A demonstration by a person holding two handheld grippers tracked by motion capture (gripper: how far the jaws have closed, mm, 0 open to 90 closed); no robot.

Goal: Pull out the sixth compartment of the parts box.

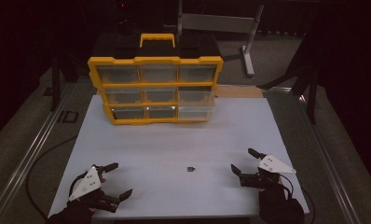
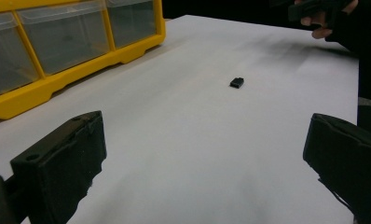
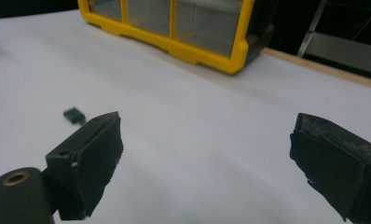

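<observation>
Both released: left tongs (image 1: 119, 179) and right tongs (image 1: 244, 161) spread wide on white worktop (image 1: 174, 140), small black piece (image 1: 190, 169) between them, ungrasped.

The high view looks forward and down over the white table (image 1: 174, 140) toward the yellow drawer organizer (image 1: 155, 88) at its far edge. Both gripper views sit low near the tabletop, facing that organizer (image 2: 58, 51) (image 3: 183, 32) from opposite sides, sharing the small black part (image 2: 237, 82) (image 3: 74, 115) before it.

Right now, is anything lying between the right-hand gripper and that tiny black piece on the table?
Nothing visible. The small black piece lies alone on the white table, and only bare surface separates it from the open right gripper. The yellow drawer box stands far behind.
</observation>
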